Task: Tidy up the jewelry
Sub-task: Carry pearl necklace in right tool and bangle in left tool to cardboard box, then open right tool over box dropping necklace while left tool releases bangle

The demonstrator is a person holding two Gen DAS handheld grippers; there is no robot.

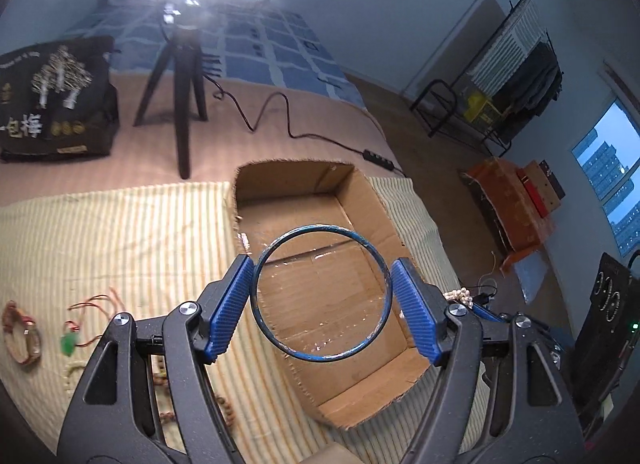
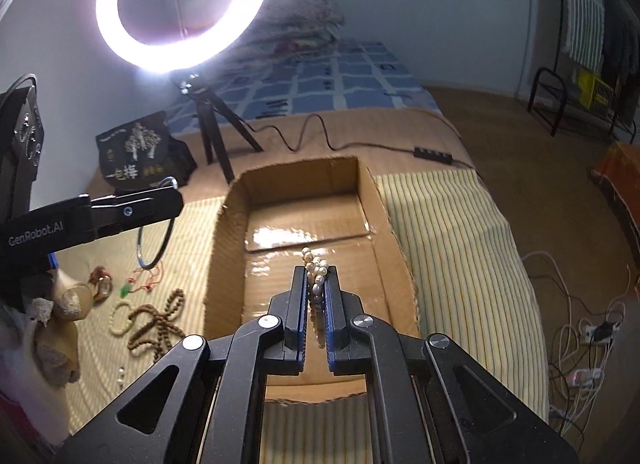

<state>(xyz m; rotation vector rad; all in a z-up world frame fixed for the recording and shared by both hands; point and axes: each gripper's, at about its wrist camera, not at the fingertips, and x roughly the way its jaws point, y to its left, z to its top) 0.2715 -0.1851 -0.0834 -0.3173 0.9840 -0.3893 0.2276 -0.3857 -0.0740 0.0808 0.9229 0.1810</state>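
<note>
My left gripper (image 1: 320, 268) is shut on a thin blue bangle (image 1: 262, 258), held flat between the blue pads above the open cardboard box (image 1: 362, 187). In the right wrist view the bangle (image 2: 158, 252) hangs from the left gripper left of the box (image 2: 372, 195). My right gripper (image 2: 317, 270) is shut on a pearl strand (image 2: 316, 262), held over the box floor. Loose jewelry lies on the striped cloth: a green pendant on red cord (image 1: 69, 344), a brown beaded bracelet (image 1: 24, 338), a wooden bead necklace (image 2: 158, 324) and a white bead bracelet (image 2: 120, 322).
A ring light on a black tripod (image 2: 216, 135) stands behind the box, its cable and switch (image 2: 434, 153) trailing right. A black bag (image 1: 52, 99) sits back left. The striped cloth (image 2: 448, 248) ends at the bed's right edge; cables lie on the floor (image 2: 588, 336).
</note>
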